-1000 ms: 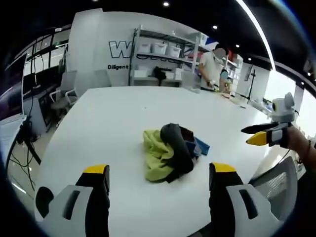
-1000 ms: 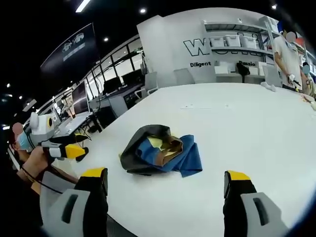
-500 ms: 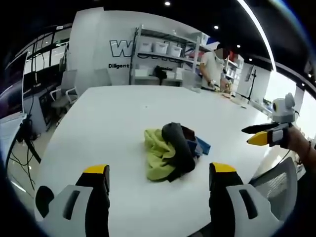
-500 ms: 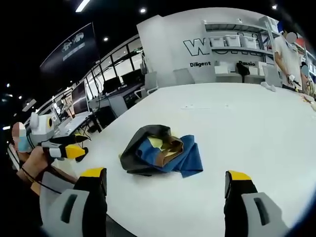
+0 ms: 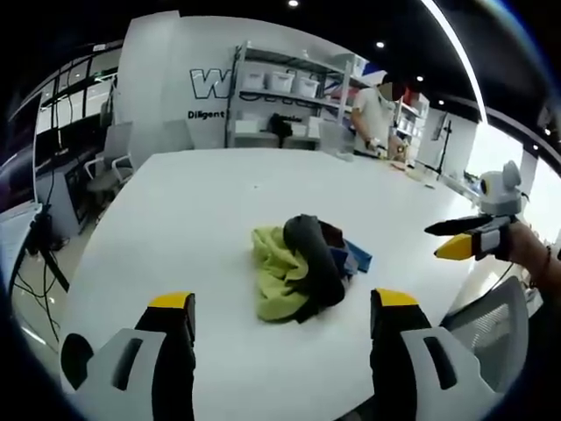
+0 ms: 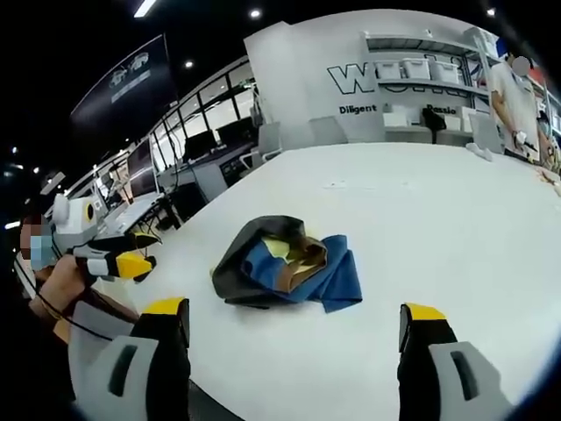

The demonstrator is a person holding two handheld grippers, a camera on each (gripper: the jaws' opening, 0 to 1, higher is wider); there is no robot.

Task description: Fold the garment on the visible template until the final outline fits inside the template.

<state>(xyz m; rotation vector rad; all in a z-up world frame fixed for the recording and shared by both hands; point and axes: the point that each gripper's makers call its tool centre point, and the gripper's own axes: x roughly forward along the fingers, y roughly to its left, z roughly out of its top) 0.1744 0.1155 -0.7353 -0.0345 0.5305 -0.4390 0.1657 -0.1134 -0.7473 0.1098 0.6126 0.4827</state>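
Observation:
A crumpled garment (image 5: 302, 270) lies bunched on the white table (image 5: 193, 228), showing lime green, dark grey and blue cloth. From the other side the garment (image 6: 285, 272) shows dark grey, blue and tan folds. My left gripper (image 5: 279, 309) is open, held over the near table edge short of the pile, nothing between its jaws. My right gripper (image 6: 289, 317) is open too, also short of the pile. The right gripper (image 5: 460, 237) appears at the right of the left gripper view, and the left gripper (image 6: 118, 254) at the left of the right gripper view. No template outline is visible on the table.
A person (image 5: 372, 118) stands at the table's far end by shelving (image 5: 280, 96) with white bins. Small items (image 5: 412, 167) lie on the far right of the table. An office chair (image 5: 110, 167) and desks stand to the left. A mesh chair (image 5: 491, 329) sits near my right hand.
Both views have shifted slightly with my hands. The garment lies as before and both grippers remain open.

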